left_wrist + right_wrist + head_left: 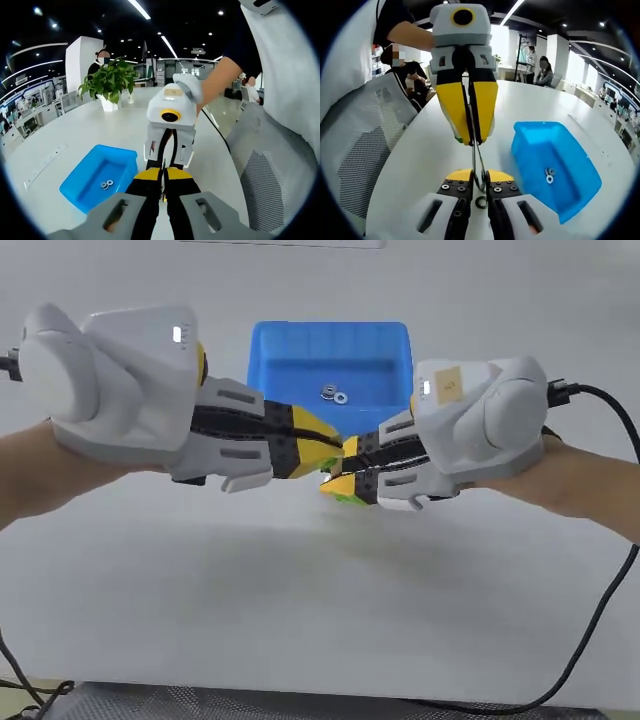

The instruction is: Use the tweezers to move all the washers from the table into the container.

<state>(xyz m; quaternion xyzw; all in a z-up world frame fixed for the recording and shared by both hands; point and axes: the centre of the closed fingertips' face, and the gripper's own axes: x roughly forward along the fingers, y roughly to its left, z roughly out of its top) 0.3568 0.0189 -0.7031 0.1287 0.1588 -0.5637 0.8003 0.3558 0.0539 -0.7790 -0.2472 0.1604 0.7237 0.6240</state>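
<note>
Steel tweezers run down the centre of the right gripper view. Their upper part is clamped between the yellow jaws of the left gripper. Their lower end is pinched by the right gripper, whose jaws are drawn together on them. We see one washer on the white worktop at lower centre, just below the tweezers. Two more washers lie inside the blue container at right.

Glossy blue plastic container, metal washers
</note>
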